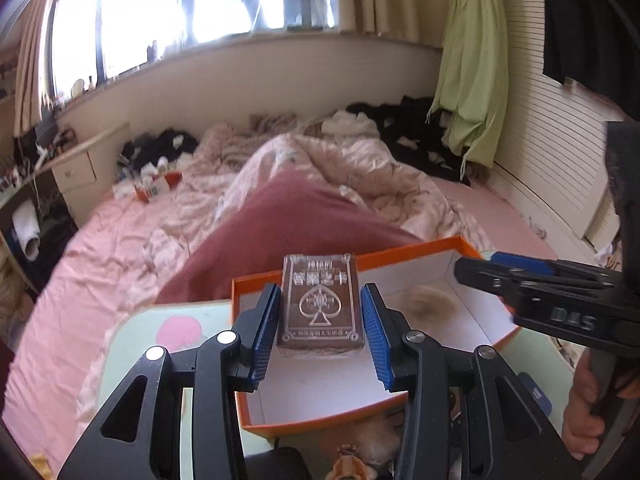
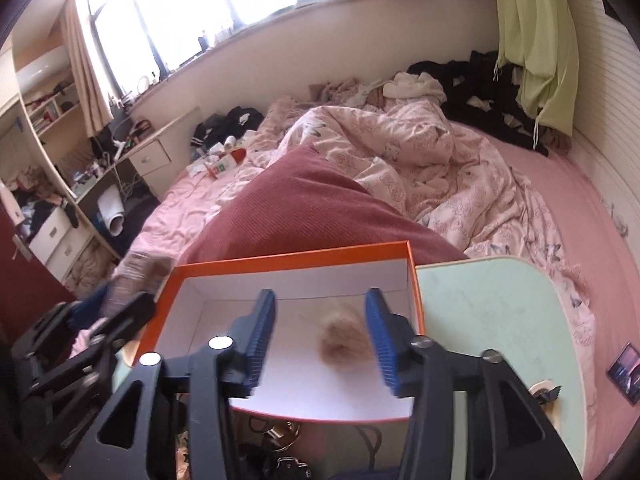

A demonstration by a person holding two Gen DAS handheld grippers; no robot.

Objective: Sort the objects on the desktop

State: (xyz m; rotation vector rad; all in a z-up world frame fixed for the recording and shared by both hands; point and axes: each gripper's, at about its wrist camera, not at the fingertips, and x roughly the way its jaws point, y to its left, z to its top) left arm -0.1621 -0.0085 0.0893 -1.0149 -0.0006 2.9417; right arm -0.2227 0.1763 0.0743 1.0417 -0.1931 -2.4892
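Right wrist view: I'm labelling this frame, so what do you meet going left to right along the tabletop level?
Left tongs → orange box → tan fluffy ball inside the box → pale green tabletop → small dark card.

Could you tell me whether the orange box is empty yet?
Not empty: a tan fluffy ball lies on the floor of the orange box.

My left tool [image 1: 320,314] grips the card case [image 1: 319,300] over the orange box [image 1: 400,254]; my right tool [image 2: 320,344] hangs parted above that box, nothing gripped.

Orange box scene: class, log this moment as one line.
left claw: shut on card case | right claw: open, empty | fluffy ball: inside orange box
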